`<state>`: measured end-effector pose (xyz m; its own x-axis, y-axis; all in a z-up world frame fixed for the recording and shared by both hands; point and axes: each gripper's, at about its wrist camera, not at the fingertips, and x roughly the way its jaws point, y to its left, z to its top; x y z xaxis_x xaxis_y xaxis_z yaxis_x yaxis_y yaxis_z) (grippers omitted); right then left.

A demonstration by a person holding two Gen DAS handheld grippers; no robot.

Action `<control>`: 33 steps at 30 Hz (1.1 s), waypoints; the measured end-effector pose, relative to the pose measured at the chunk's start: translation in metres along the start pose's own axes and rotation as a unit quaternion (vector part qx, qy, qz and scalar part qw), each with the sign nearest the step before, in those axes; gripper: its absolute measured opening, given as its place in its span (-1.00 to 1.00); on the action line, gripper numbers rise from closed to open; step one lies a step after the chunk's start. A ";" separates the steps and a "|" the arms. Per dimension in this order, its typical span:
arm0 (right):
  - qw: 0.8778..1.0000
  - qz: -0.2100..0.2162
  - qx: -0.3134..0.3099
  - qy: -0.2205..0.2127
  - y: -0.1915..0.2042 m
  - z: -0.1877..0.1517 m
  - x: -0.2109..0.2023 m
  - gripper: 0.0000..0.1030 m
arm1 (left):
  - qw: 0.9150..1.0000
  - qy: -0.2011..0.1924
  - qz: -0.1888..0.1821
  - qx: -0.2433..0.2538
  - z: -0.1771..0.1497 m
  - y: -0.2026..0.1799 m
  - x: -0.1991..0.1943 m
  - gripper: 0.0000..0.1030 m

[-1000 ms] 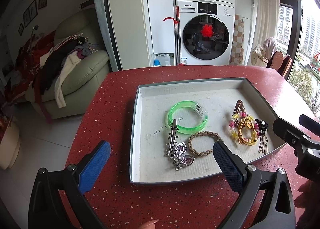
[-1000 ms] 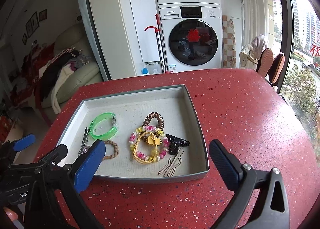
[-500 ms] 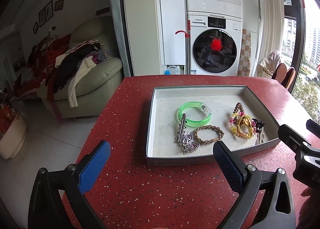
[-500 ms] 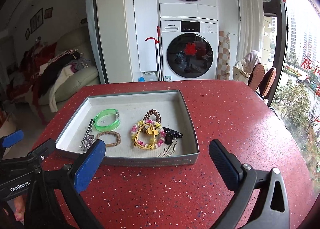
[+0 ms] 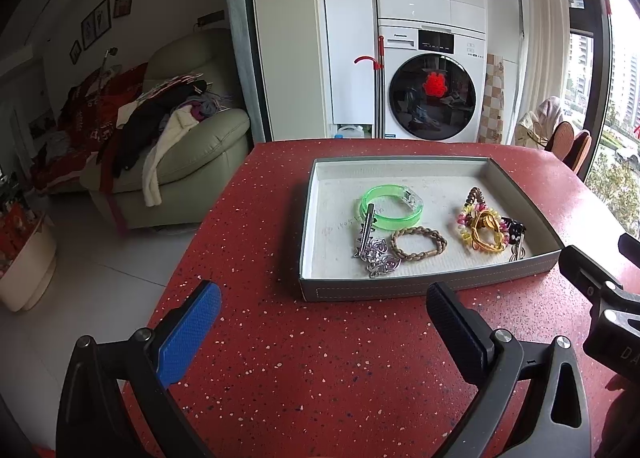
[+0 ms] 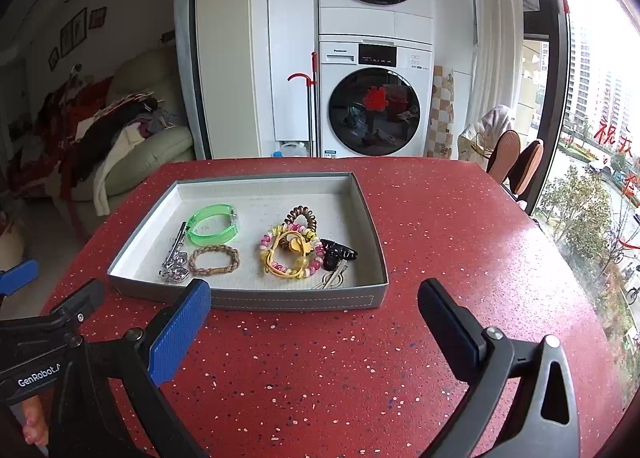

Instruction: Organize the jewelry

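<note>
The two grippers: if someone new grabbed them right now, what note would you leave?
Left gripper and right gripper: both open, empty, above the red table short of the grey tray. In the tray: green bangle, braided bracelet, silver clip, beaded bracelets, black claw clip. Everything sits inside; nothing looks left to pick up outside.

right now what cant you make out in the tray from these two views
- Metal hairpins, right wrist view: lower ends hidden by the tray near wall.
- Same hairpins, left wrist view: mostly hidden behind the bead bracelets.
- Handwriting on the tray floor, left wrist view: too small to read.
- Silver charms, right wrist view: tangled, count unclear.
</note>
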<state>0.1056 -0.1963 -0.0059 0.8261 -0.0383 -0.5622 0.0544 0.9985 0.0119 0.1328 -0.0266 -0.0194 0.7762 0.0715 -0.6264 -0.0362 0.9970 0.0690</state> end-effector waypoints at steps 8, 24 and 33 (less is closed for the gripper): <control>1.000 0.001 0.004 0.001 -0.001 0.002 -0.002 1.00 | 1.000 -0.002 0.005 0.002 -0.002 0.001 -0.003 1.00; 1.000 0.002 0.004 0.000 -0.001 0.003 -0.002 1.00 | 1.000 0.000 0.007 0.001 -0.001 0.002 -0.004 1.00; 1.000 0.002 0.004 0.000 0.000 0.003 -0.002 1.00 | 1.000 0.000 0.007 0.002 -0.001 0.003 -0.004 1.00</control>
<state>0.1054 -0.1964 -0.0019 0.8259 -0.0342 -0.5628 0.0556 0.9982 0.0209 0.1294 -0.0243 -0.0175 0.7760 0.0846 -0.6251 -0.0440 0.9958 0.0802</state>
